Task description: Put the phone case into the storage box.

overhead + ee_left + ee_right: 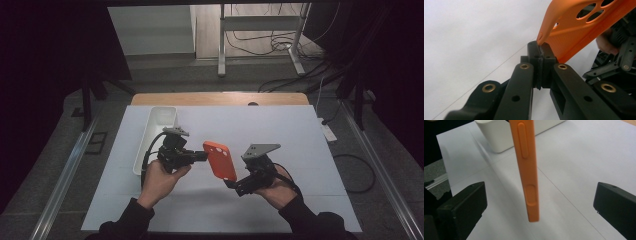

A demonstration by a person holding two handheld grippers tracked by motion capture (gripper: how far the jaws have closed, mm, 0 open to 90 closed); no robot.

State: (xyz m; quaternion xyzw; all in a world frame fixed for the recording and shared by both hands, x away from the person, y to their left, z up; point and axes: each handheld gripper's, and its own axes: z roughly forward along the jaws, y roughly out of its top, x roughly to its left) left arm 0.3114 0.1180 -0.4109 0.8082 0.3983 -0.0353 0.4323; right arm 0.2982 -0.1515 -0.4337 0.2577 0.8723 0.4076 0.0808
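An orange phone case (pixel 220 160) hangs in the air above the white table (pixel 290 135), between the two grippers and clear of the surface. It is a soft-looking shell with round camera cutouts near one end and raised button bumps along its thin side edge, which the right gripper view shows edge-on. The left gripper (pixel 202 156) is clamped tight on one corner of the case, its jaws pressed together on the rim. The right gripper (pixel 234 184) is spread wide, a jaw on either side of the case's lower end and touching neither face. A white bin (pixel 155 134) stands just beyond the left hand (pixel 161 181); its near end is hidden behind that gripper.
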